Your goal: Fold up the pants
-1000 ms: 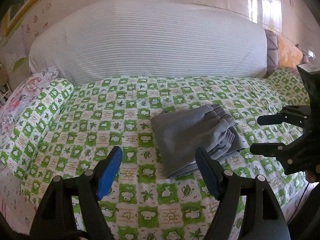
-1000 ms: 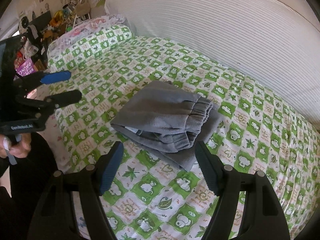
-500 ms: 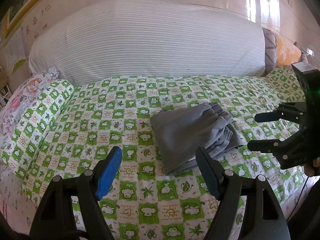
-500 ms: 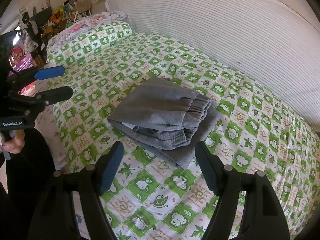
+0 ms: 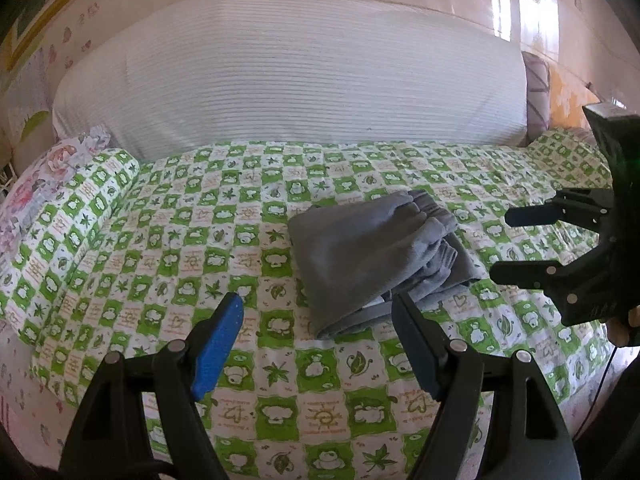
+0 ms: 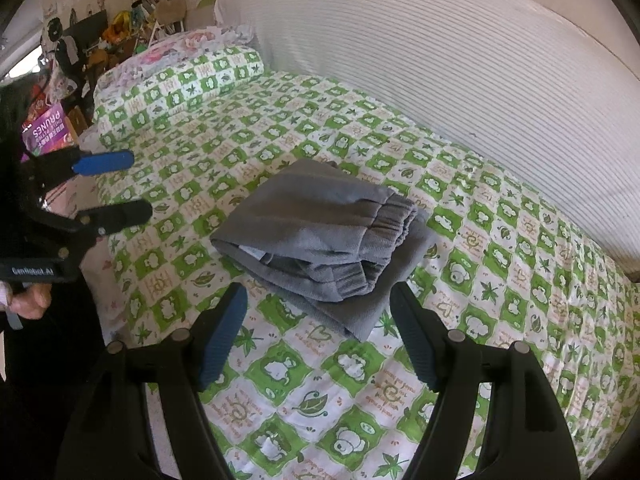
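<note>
Grey pants (image 5: 372, 256) lie folded in a compact stack on the green-and-white checked bedspread (image 5: 200, 248), elastic waistband facing the right. They also show in the right wrist view (image 6: 320, 236). My left gripper (image 5: 318, 312) is open and empty, held above the bed in front of the stack; it also shows in the right wrist view (image 6: 116, 186). My right gripper (image 6: 318, 300) is open and empty, just short of the stack's near edge; it also shows in the left wrist view (image 5: 506, 244), to the right of the pants. Neither gripper touches the pants.
A large white striped cushion (image 5: 288, 76) lies along the back of the bed. A floral pillow (image 5: 44, 176) sits at the left end. Cluttered shelves and a purple box (image 6: 46, 130) stand beyond the bed's left end. The bed's front edge is close below both grippers.
Both grippers have drawn back and up from the folded pants, so the stack looks smaller and farther. The pants have not moved. Both grippers stay open.
</note>
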Tool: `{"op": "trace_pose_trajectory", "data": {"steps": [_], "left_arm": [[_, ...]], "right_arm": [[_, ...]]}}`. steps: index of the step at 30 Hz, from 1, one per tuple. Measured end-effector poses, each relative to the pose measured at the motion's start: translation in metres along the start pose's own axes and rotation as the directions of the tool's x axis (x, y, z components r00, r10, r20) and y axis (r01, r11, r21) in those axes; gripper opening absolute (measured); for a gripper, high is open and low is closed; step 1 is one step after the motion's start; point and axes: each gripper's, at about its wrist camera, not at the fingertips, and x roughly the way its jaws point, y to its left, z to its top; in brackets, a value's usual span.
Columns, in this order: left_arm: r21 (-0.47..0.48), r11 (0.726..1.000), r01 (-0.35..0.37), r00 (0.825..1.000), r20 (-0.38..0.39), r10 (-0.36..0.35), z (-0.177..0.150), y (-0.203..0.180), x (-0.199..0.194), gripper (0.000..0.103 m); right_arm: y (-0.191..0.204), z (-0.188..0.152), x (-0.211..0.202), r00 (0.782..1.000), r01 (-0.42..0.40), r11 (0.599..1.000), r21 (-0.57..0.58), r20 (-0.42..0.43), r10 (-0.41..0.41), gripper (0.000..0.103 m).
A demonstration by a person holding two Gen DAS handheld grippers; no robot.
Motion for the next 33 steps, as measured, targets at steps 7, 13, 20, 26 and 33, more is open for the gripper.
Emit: {"op": "trace_pose_trajectory", "data": {"steps": [7, 13, 20, 26, 33], "left_arm": [[0.013, 1.0, 0.002, 1.0, -0.021, -0.002, -0.007, -0.009, 0.01, 0.077], [0.005, 1.0, -0.002, 1.0, -0.028, 0.003, -0.008, -0.009, 0.014, 0.077], [-0.005, 1.0, 0.0, 0.999, -0.052, -0.001, -0.008, -0.007, 0.019, 0.077], [-0.009, 1.0, -0.004, 0.999, -0.052, 0.004, -0.008, -0.006, 0.019, 0.077], [-0.012, 1.0, -0.003, 0.999, -0.043, 0.003, -0.007, -0.006, 0.017, 0.077]], "right_arm": [[-0.001, -0.004, 0.006, 1.0, -0.001, 1.0, 0.005, -0.014, 0.001, 0.074], [-0.005, -0.007, 0.009, 1.0, -0.003, 1.0, 0.019, -0.016, 0.003, 0.074], [-0.006, -0.007, 0.009, 1.0, -0.005, 1.0, 0.018, -0.015, 0.005, 0.074], [-0.006, -0.007, 0.01, 1.0, -0.004, 1.0, 0.021, -0.016, 0.004, 0.074], [-0.006, -0.006, 0.012, 1.0, -0.005, 1.0, 0.018, -0.007, 0.005, 0.074]]}}
